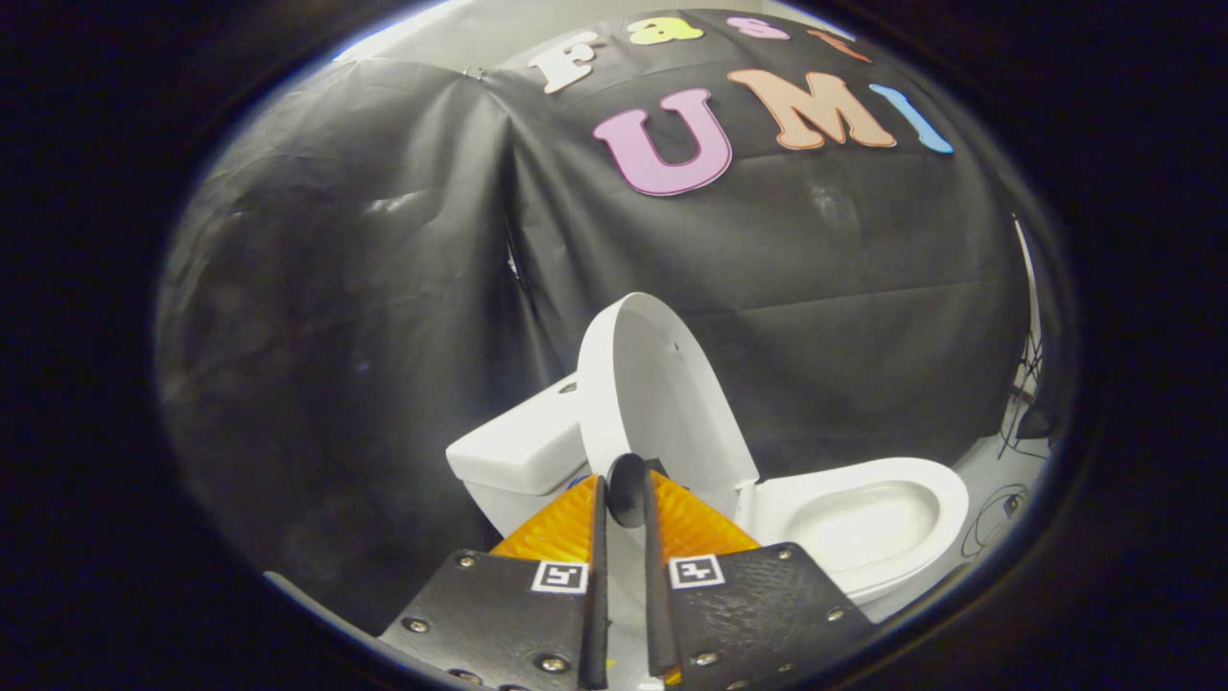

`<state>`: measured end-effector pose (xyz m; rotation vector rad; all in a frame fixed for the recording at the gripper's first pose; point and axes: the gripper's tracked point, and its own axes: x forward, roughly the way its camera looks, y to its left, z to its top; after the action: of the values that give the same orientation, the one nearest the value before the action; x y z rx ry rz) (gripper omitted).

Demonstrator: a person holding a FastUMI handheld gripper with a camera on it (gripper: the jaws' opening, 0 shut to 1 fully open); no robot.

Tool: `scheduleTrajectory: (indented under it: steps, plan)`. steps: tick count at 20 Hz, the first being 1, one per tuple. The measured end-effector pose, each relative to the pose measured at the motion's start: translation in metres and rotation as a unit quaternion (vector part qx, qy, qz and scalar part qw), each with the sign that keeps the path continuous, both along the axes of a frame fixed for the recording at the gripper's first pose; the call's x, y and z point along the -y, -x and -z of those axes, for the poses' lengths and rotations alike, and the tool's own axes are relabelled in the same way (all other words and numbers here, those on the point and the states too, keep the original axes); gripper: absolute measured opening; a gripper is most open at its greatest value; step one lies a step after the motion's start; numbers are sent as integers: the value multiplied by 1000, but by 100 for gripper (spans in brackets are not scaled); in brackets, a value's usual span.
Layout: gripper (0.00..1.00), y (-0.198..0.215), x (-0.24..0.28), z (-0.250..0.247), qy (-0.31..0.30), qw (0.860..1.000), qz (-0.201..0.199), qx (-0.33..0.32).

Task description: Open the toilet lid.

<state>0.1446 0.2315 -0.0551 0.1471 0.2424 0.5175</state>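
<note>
- The gripper point(625, 499) is pointing at the toilet lid point(662, 403), with its fingers point(597, 537) standing narrow, leaving only a slim gap.
- A small dark rounded part is sitting just ahead of the fingertips, at the base of the lid; whether both fingers are pressing on anything cannot be told.
- The toilet lid is standing raised, nearly upright, leaning toward the tank point(518, 451) and just beside it.
- The seat point(945, 499) and bowl point(863, 523) are lying exposed beyond the fingers, to their right.
- Judged from this position, the opening is appearing almost complete; the lid is needing only to be settled against the tank.
- To be doing this step well, the operator should be pushing slowly along the lid's arc, keeping contact near the rim, and avoiding letting it drop.
- Count: one toilet, one lid, one seat, one tank, two fingers.
</note>
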Motion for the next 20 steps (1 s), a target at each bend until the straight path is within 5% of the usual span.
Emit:
scheduleTrajectory:
  steps: [6, 11, 20]
  plan:
    - [44, -3, 45, -8, 56, 997, 40, 35]
    - [84, -1, 92, -21, 77, 994, 53, 54]
    - [84, -7, 183, -38, 99, 987, 98, 83]
